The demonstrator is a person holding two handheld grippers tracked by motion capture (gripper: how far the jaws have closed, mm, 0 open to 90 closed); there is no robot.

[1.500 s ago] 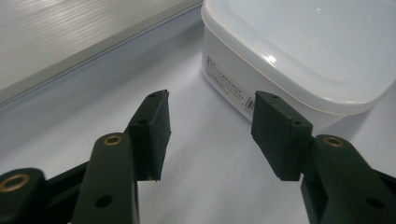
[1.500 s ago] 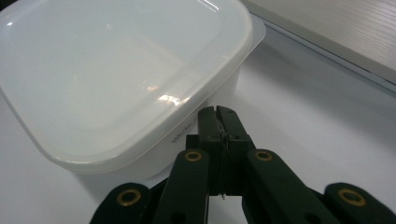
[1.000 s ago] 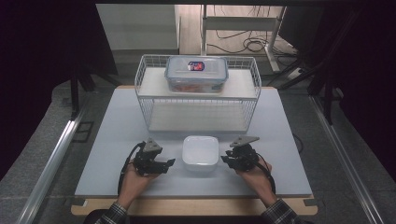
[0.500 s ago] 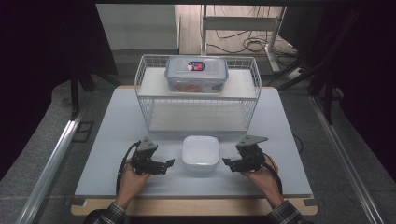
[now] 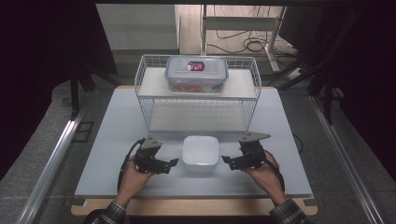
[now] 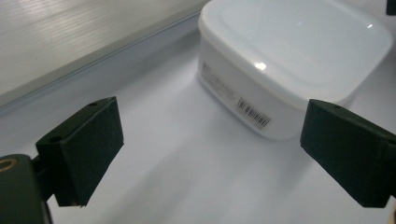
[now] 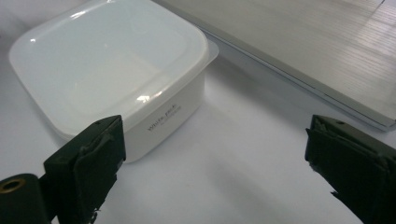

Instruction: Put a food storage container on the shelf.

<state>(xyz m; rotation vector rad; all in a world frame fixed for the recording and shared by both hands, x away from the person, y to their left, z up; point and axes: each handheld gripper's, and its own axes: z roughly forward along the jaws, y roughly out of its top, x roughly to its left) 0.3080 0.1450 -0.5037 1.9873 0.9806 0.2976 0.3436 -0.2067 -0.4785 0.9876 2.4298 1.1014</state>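
At frame centre I see a white plastic container (image 5: 200,152), glossy and smooth. My gripper pads (image 6: 86,144) look matt black and rubbery. Upper centre, the rack (image 5: 198,93) is white-coated metal wire. The table (image 5: 112,135) looks smooth and matt.

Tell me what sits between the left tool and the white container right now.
Nothing: bare table separates the left tool from the white container, as the high view and left gripper view show.

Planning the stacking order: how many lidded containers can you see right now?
2. A white container sits on the table between the two grippers; a clear container rests on top of the wire rack. Nothing else seems hidden.
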